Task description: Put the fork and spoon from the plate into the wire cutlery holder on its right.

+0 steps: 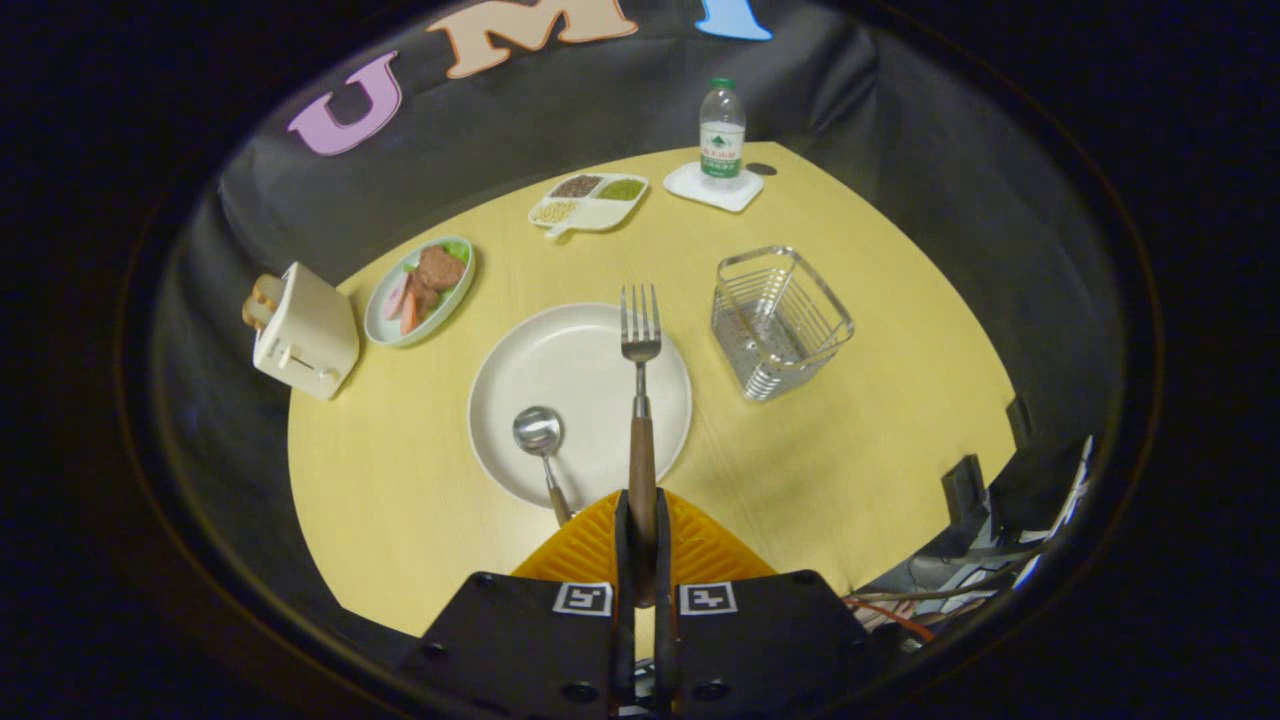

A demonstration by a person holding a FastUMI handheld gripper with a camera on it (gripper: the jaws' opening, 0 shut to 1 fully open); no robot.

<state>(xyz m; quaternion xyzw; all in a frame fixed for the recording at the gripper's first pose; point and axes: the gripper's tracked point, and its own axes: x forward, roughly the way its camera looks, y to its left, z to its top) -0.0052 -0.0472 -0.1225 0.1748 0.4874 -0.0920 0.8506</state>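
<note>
Hand-held gripper (641, 520) pinching fork (640, 380) by handle, tines at 12 o'clock over plate (520, 370); spoon (541, 445) on plate; next: carry fork to wire holder (778, 322) at 2 o'clock, drop upright.

The single view comes from a fisheye camera mounted on the claw (641, 520), looking forward along its two fingers and steeply down onto the pale yellow wooden desk (840, 440). The camera sits high above the desk, so most of the desk surface falls within view, out to the black cloth wall beyond its far edge. The fingers stand nearest the lens, pressed together on the brown wooden handle of a steel fork (640, 400), which projects straight ahead along the viewing axis.
</note>
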